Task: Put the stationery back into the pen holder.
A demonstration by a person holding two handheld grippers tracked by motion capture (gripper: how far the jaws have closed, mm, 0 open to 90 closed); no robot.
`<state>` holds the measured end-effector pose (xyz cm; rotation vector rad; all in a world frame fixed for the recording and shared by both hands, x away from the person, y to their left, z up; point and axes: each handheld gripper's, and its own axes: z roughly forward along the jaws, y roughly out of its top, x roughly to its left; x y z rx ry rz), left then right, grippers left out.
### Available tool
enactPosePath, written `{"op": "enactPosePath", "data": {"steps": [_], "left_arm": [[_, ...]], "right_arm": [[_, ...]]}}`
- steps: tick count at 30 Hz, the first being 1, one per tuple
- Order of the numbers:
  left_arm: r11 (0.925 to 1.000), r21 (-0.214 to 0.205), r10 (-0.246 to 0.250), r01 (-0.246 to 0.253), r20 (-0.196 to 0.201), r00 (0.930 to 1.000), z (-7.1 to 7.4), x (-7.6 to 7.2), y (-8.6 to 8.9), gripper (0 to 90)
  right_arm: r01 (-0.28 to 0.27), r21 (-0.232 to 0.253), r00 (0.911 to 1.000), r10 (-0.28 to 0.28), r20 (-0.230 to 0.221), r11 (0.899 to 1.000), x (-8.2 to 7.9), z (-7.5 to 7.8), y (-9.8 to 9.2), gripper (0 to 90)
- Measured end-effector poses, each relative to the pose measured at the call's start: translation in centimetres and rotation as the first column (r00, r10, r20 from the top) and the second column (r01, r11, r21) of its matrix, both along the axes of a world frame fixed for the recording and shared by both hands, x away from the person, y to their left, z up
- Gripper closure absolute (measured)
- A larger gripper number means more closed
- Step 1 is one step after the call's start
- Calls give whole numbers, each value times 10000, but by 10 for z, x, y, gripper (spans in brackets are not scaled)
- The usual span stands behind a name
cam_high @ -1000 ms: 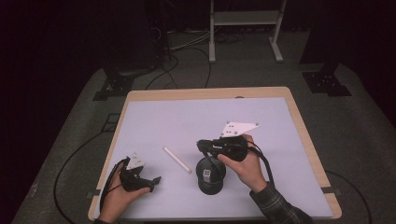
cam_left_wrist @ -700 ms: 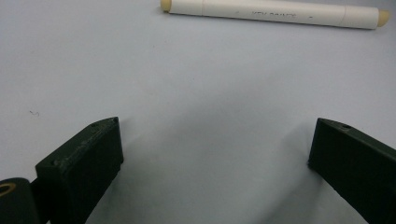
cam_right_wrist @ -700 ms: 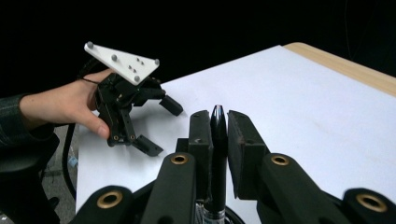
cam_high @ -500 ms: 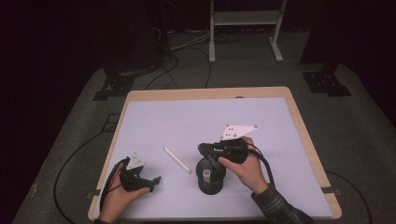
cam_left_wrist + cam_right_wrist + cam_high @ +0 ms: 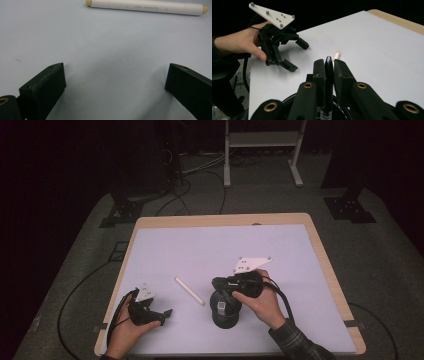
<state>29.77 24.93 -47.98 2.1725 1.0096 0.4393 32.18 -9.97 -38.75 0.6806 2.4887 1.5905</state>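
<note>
Black pen (image 5: 328,75) stays clamped in right gripper (image 5: 328,72) jaws; left gripper (image 5: 162,316) jaws wide, unmoved.

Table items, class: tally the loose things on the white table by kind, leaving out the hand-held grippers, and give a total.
Cream marker, lying flat: 1
Black pen, clamped between the right gripper jaws: 1
Black round holder: 1
Total: 3

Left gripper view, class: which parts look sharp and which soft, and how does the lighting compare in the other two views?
Left gripper view: the cream marker is fairly sharp, its print faint; the near claw edges are soft, casting a dim shadow. High view: the table is evenly lit, surroundings dark. Right gripper view: the black pen is crisp, background black.
</note>
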Motion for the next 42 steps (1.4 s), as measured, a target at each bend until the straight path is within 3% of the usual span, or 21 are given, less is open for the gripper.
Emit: {"op": "enactPosePath", "data": {"steps": [14, 27, 42], "left_arm": [[10000, -17, 13, -13, -14, 10000, 0, 0, 0, 20], [10000, 3, -1, 1, 1, 10000, 0, 0, 0, 20], [10000, -7, 11, -11, -9, 10000, 0, 0, 0, 20]], "right_arm": [[-21, -231, 9996, 14, -281, 9997, 0, -6, 2, 776], [211, -133, 9997, -212, -87, 9997, -3, 2, -11, 597], [1029, -356, 9945, -1022, 223, 9941, 2, -2, -41, 434]]}}
